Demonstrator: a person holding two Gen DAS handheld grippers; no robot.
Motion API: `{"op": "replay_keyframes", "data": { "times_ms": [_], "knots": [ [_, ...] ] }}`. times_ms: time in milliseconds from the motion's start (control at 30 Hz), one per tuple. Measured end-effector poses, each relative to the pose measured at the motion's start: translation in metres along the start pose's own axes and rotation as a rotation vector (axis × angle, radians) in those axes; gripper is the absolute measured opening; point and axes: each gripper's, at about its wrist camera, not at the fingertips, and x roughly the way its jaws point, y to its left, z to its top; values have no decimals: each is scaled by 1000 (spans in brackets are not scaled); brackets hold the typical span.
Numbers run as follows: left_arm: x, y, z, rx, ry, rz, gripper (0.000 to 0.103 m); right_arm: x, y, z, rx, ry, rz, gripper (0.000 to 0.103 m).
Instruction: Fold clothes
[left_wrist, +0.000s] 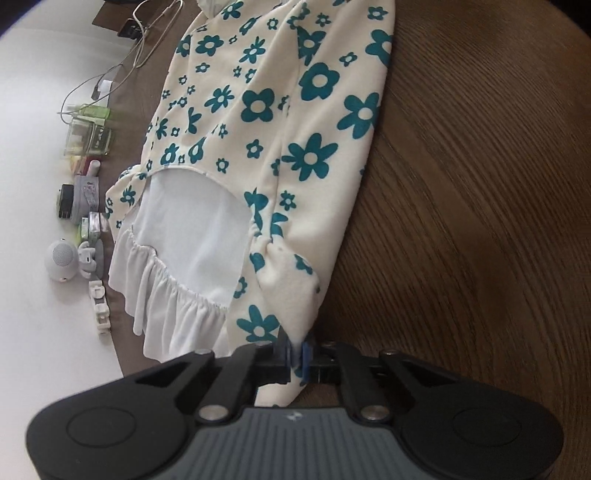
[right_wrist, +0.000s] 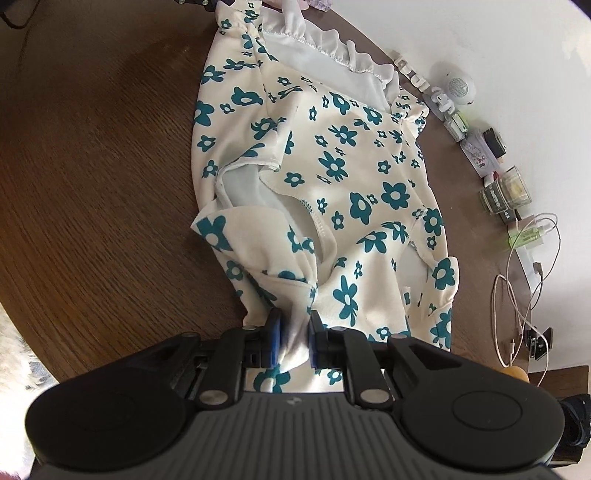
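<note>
garment (right_wrist: 343, 173) lies on table (right_wrist: 92, 166); clutter (right_wrist: 495, 177) along its right edge.

Cream garment (left_wrist: 280, 122) scattered with teal flowers on a brown wood-grain table (left_wrist: 480, 184).

Each flower has a cream centre; the garment's ruffle (left_wrist: 166, 291) and lining are plain white. Both grippers, the left gripper (left_wrist: 295, 350) and the right gripper (right_wrist: 294, 332), are black with grey ribbed bodies and blue pads. A white speaker (left_wrist: 61, 260) and white cables (right_wrist: 524, 288) lie along the white wall (left_wrist: 37, 92).
</note>
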Motion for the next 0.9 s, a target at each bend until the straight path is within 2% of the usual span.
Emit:
{"op": "replay_keyframes", "data": {
  "times_ms": [367,700,800,900],
  "knots": [
    [-37,-39,2,-32,-10,-18,2,4,-6,-15,-105,-36,-33,13],
    [-84,-81,9,-117,25,-87,2,4,-4,-22,-203,-115,-38,13],
    [-100,-102,13,-130,11,-63,1,2,0,-20,-224,-164,-36,13],
    [-114,-117,15,-200,16,-46,1,4,1,-20,-246,-201,-36,13]
  ]
}}
